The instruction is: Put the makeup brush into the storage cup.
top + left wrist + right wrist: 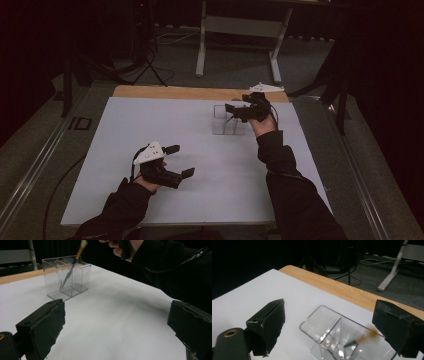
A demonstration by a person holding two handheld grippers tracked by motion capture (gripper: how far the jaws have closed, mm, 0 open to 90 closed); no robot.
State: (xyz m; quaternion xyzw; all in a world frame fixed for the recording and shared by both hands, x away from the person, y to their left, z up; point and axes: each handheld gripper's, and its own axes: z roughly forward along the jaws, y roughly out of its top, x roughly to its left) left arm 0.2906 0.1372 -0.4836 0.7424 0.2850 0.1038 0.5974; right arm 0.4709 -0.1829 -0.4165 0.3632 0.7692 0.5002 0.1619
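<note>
Left gripper (pixel 180 161): nearest the person, hovering low over the white table sheet (pixel 150 125), jaws spread wide with nothing between them.

Left gripper's outlook: in the left gripper view its jaws (pixel 112 325) frame bare sheet, with the clear organiser (pixel 66 277) well ahead and the other hand (pixel 125 247) above and beyond it.

Right gripper (pixel 235 111): farther out, poised just above the organiser (pixel 227 120), jaws fully apart and gripping nothing.

Brush: a thin brush (pixel 359 340) with a wooden handle and dark tip sits below and between the right gripper's (pixel 327 327) jaws, inside a compartment of the organiser (pixel 322 327); it looks blurred, so it may be dropping or settling. In the left gripper view the brush (pixel 73 262) leans diagonally, its handle end sticking out over the rim.

Risk: the leaning brush could tip out or nudge the light organiser if a jaw clips the protruding handle on withdrawal.

Second risk: a sleeve (pixel 280 155) dragging close behind the organiser could shift it across the smooth sheet.

Surroundings: beyond the right gripper, a wooden table edge (pixel 175 92), then floor cables (pixel 352 277) and a stand's pale legs (pixel 240 45).

In the way: nothing lies between the two grippers.
</note>
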